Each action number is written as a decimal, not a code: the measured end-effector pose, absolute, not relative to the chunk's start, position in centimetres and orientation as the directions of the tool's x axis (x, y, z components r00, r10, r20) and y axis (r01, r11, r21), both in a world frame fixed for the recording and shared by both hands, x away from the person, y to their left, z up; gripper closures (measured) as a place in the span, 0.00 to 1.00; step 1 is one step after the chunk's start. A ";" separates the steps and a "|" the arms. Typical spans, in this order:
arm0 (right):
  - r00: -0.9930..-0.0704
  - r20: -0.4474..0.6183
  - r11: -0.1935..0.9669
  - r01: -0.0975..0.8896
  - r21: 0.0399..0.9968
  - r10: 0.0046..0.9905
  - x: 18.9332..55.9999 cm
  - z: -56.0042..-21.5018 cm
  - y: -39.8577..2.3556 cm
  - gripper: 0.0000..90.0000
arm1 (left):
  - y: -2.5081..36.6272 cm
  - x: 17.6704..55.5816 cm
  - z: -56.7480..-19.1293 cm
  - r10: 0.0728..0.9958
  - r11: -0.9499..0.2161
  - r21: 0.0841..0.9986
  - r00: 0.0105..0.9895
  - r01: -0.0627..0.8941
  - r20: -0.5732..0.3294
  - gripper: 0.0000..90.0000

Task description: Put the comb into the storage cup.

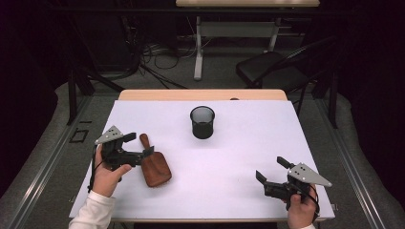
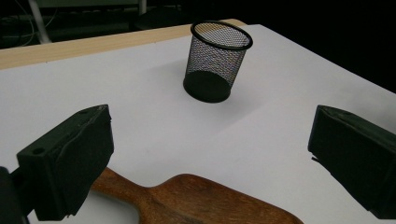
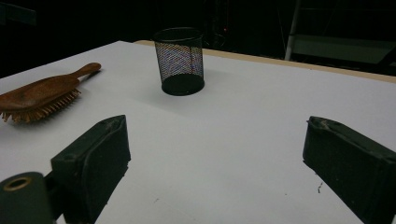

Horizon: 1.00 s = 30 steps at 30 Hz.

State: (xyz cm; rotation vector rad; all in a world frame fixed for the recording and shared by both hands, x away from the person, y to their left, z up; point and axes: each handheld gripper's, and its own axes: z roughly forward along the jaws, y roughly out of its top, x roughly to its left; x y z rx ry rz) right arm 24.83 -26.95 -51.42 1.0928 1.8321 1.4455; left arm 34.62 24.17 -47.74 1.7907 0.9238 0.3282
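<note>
Wooden hairbrush (image 2: pixel 196 198): head cut off by the lower edge in the left gripper view. Bristles hidden in the high view, facing the table (image 1: pixel 239 157).

The hairbrush (image 1: pixel 154 168) is reddish-brown wood with tan bristles. The mesh cup (image 1: pixel 202 122) is black wire netting with a solid black base. The table cover (image 1: pixel 248 143) is plain white over a light wood edge. Both grippers' jaws are matte black, their top plates grey

**White-topped table, two things on it**

The table (image 1: pixel 248 143) has a white surface with a strip of pale wood along its far edge. A black mesh cup (image 1: pixel 202 122) stands upright near the middle. A wooden hairbrush (image 1: pixel 154 164) lies bristles down toward the left, well apart from it.
</note>
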 end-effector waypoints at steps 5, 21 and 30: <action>-0.510 0.065 0.082 0.260 0.962 0.858 24.8 -51.4 -26.9 0.08 | 24.0 35.1 -47.4 0.727 -0.155 0.884 0.657 0.441 -0.200 0.00; -0.511 0.060 0.093 0.269 0.959 0.857 25.1 -51.6 -26.8 0.08 | 24.0 37.7 -46.2 0.793 -0.149 0.851 0.574 0.504 -0.201 0.01; -0.516 0.053 0.107 0.275 0.956 0.855 25.2 -51.7 -26.8 0.08 | 24.5 38.8 -45.6 0.823 -0.130 0.832 0.527 0.540 -0.213 0.12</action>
